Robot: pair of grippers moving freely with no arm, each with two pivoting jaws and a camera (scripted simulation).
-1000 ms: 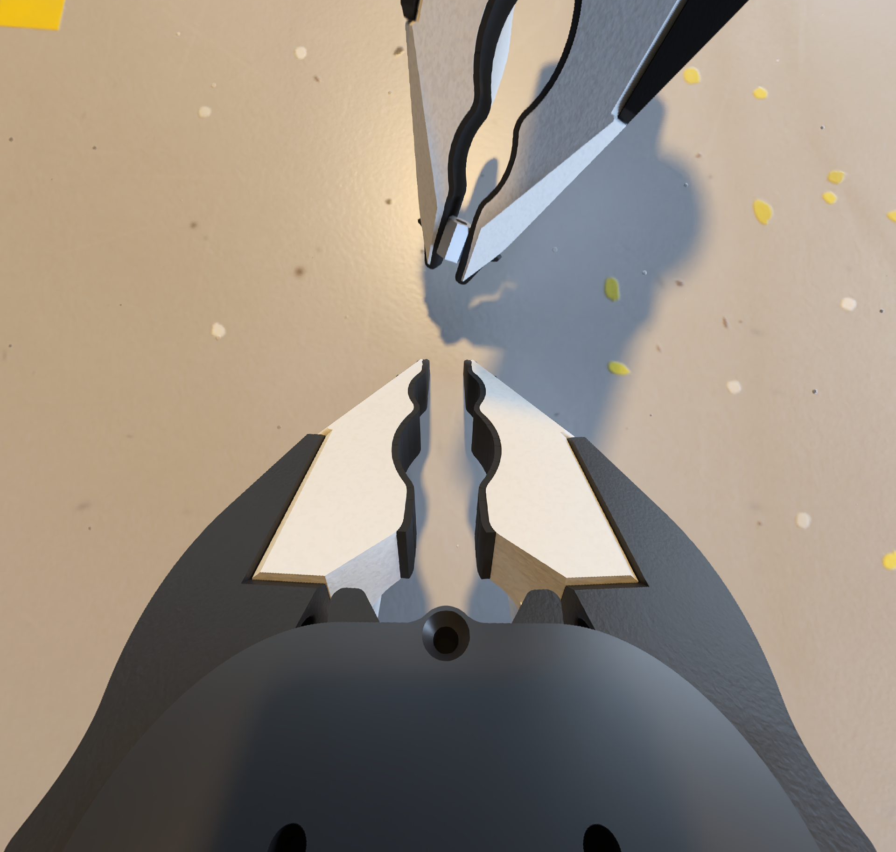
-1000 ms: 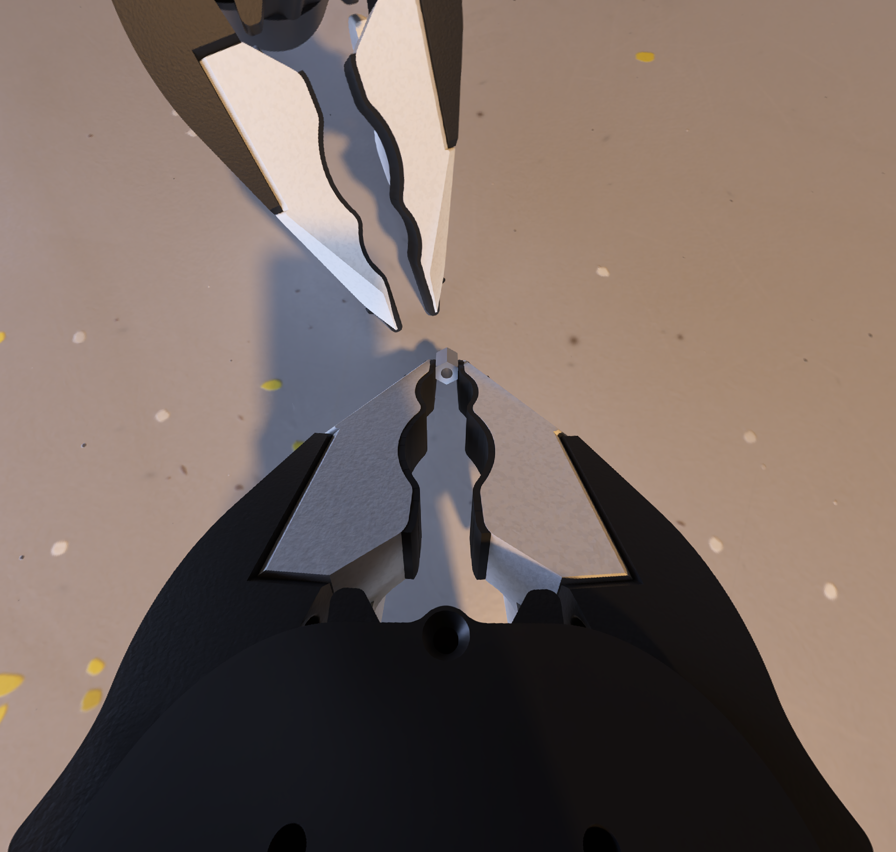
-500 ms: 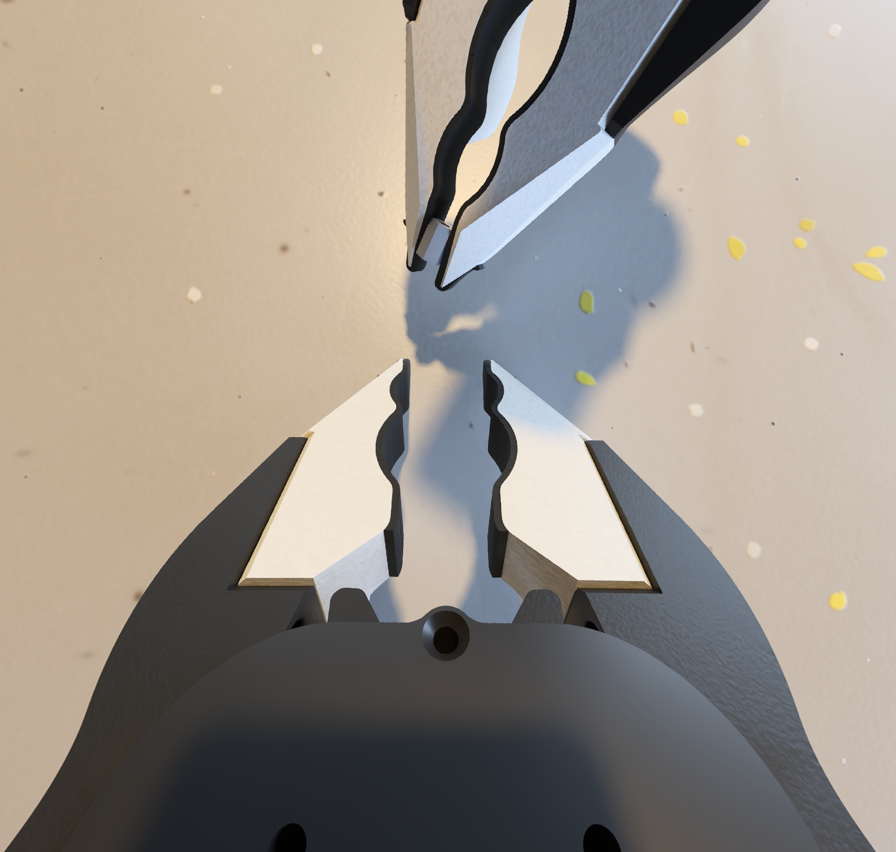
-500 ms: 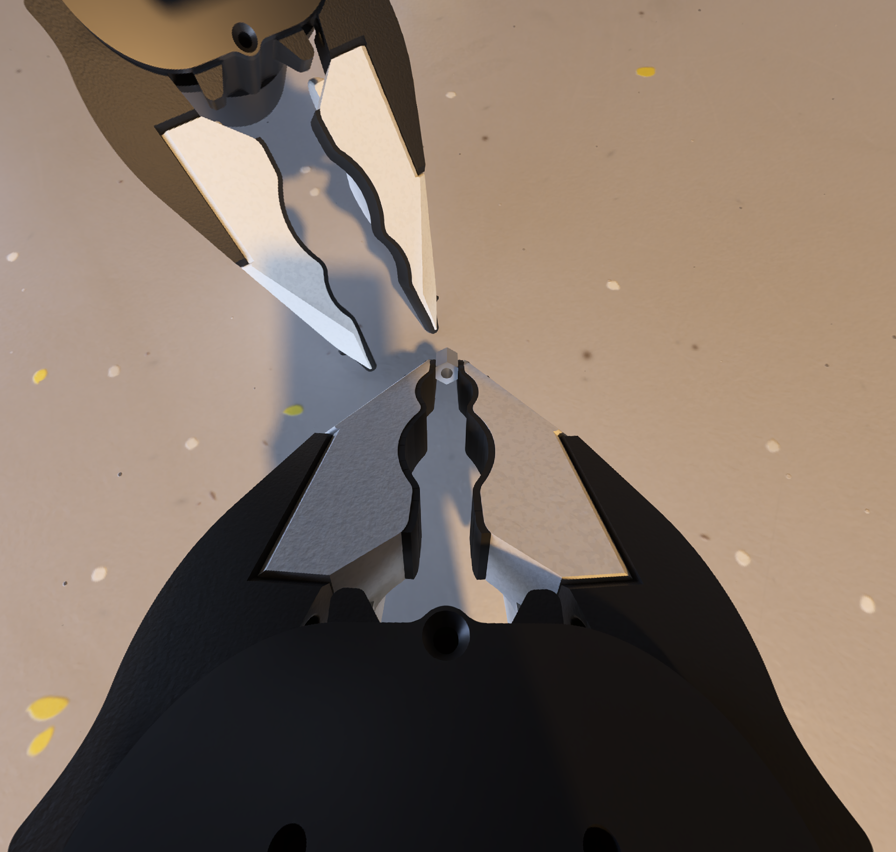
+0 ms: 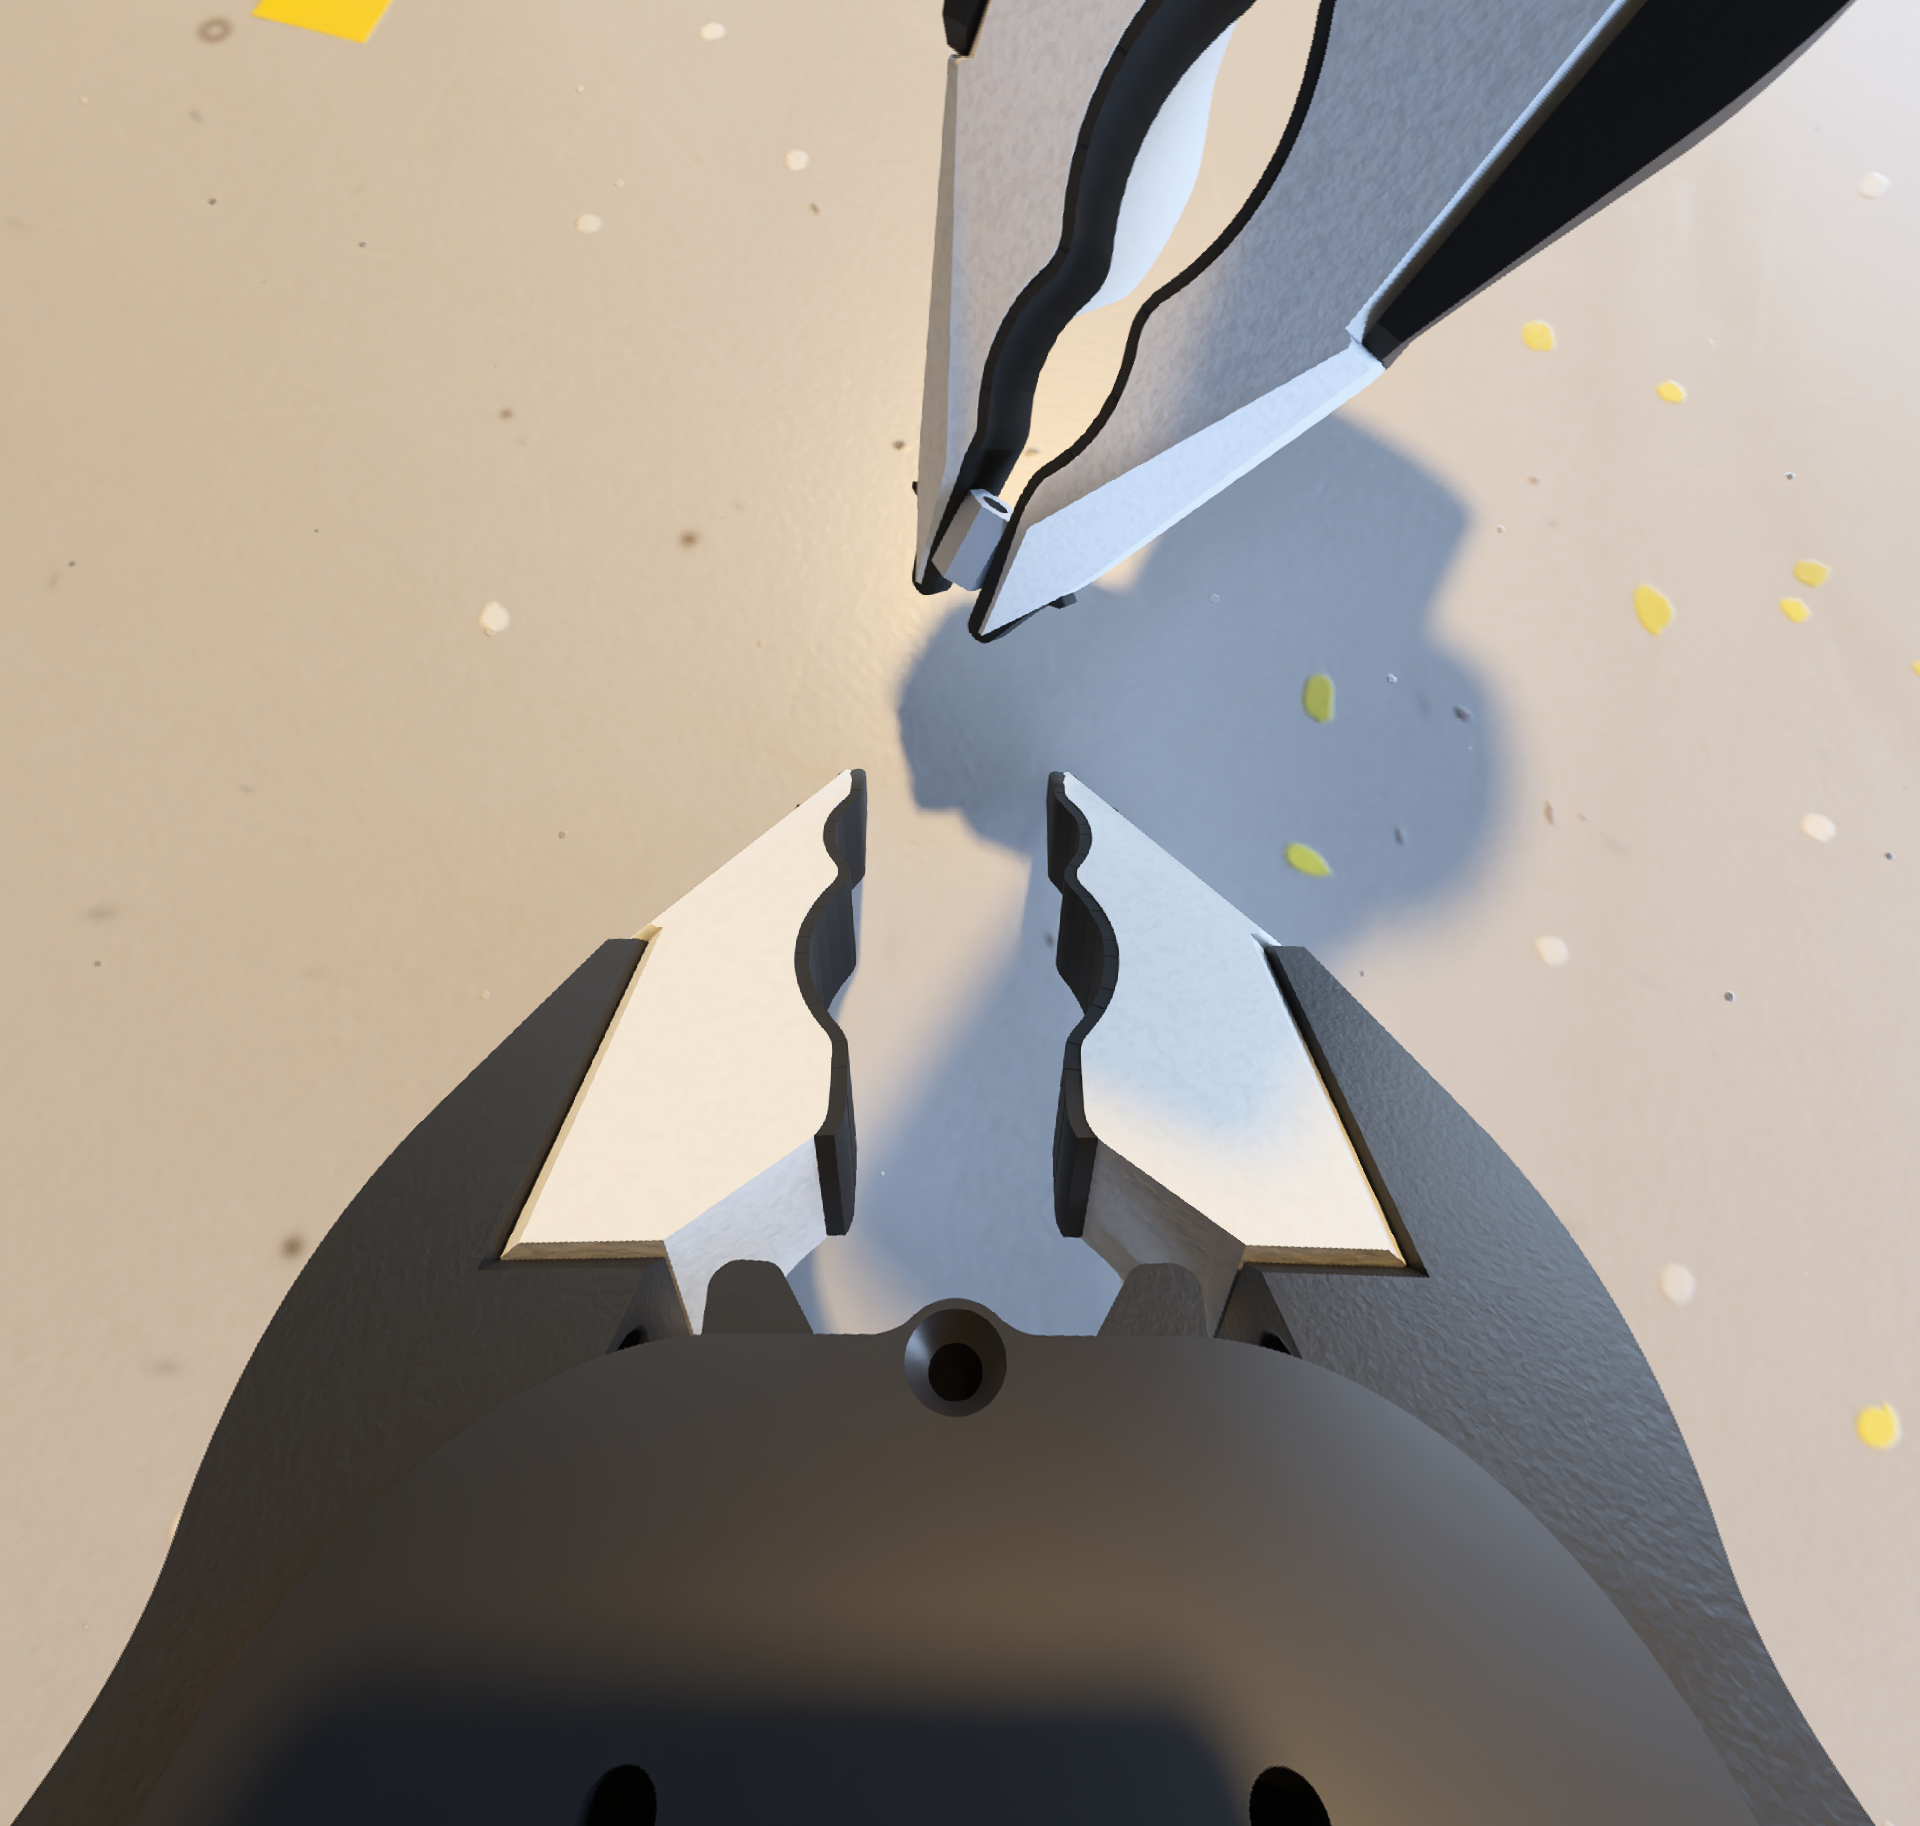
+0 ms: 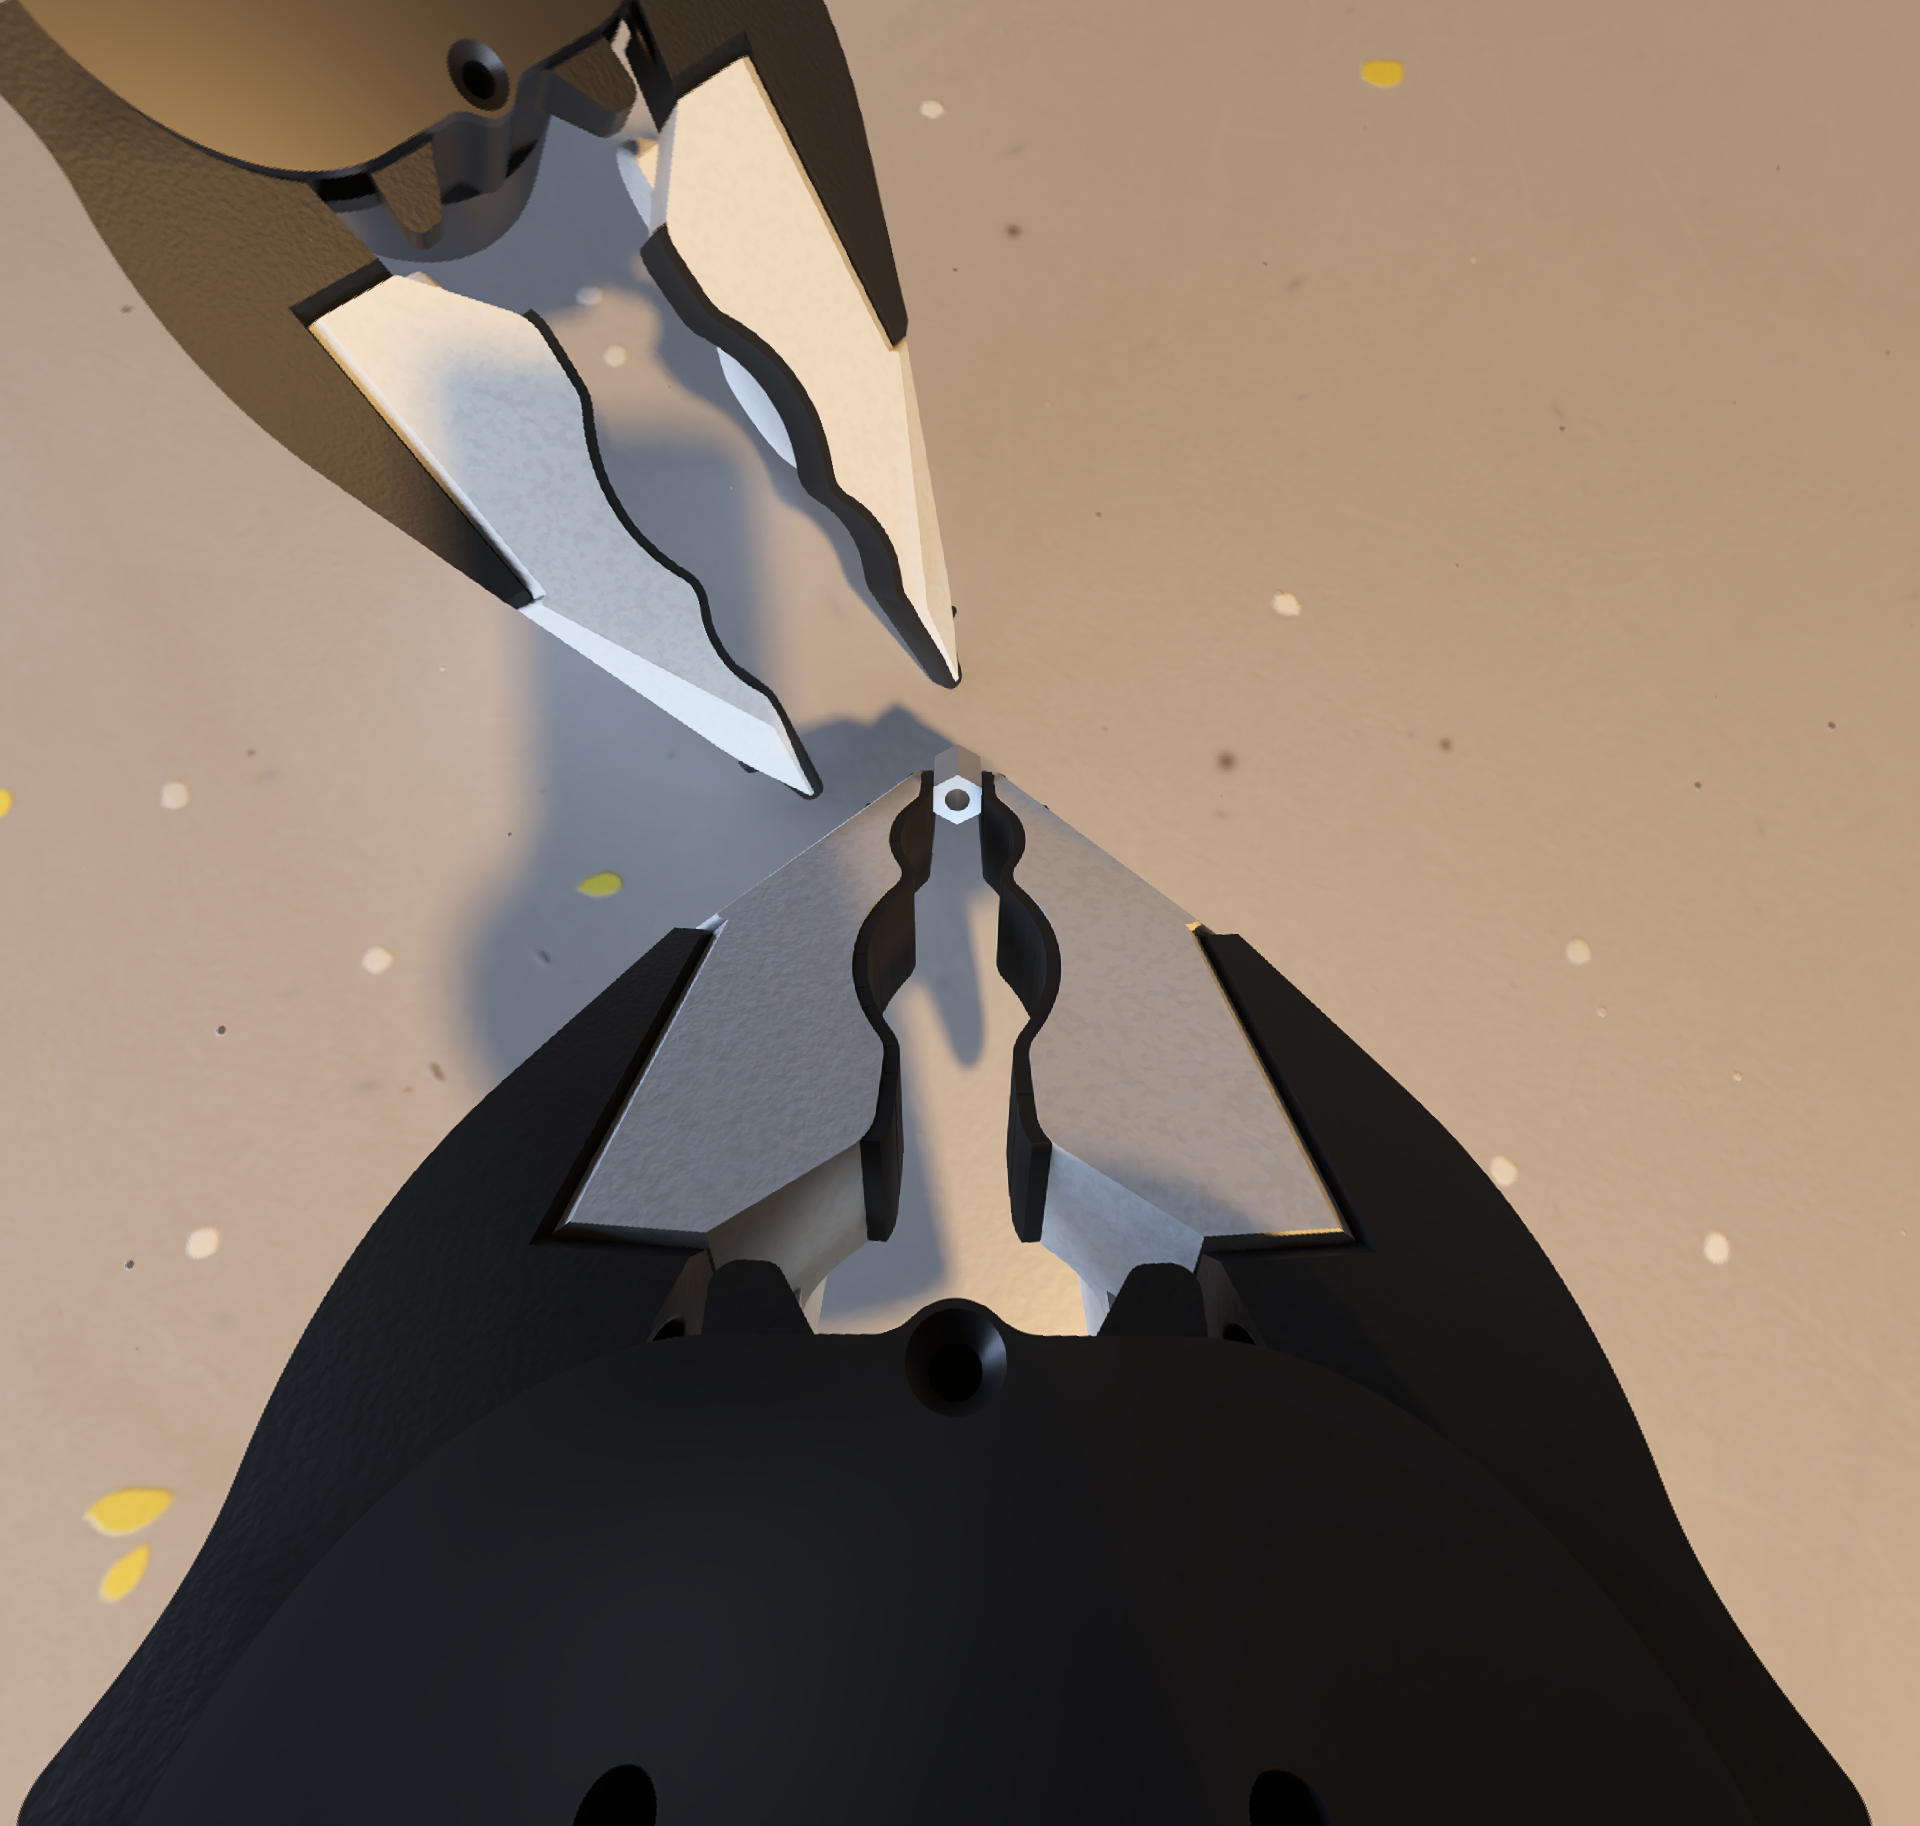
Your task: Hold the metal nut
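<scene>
The metal nut (image 6: 956, 797) is a small silver hex piece with a hole through it. My right gripper (image 6: 956, 791) is shut on it at the very fingertips and holds it above the tan surface. In the left wrist view the nut (image 5: 975, 542) shows between the right gripper's tips (image 5: 961, 597), which come down from the top. My left gripper (image 5: 956, 781) is open and empty, its tips a short way in front of the nut, not touching it. In the right wrist view the left gripper (image 6: 883, 732) points down from the upper left, tips just beyond the nut.
The tan speckled surface (image 5: 416, 529) lies under both grippers, with their shadow (image 5: 1195, 737) on it. A yellow square patch (image 5: 324, 2) lies at the far upper left. Small yellow flecks (image 5: 1652, 607) dot the right side.
My left gripper's jaws have opened wider over the last second. The two grippers have shifted relative to each other, the left one's tips now spread either side of the nut's line. The right gripper stays shut on the nut.
</scene>
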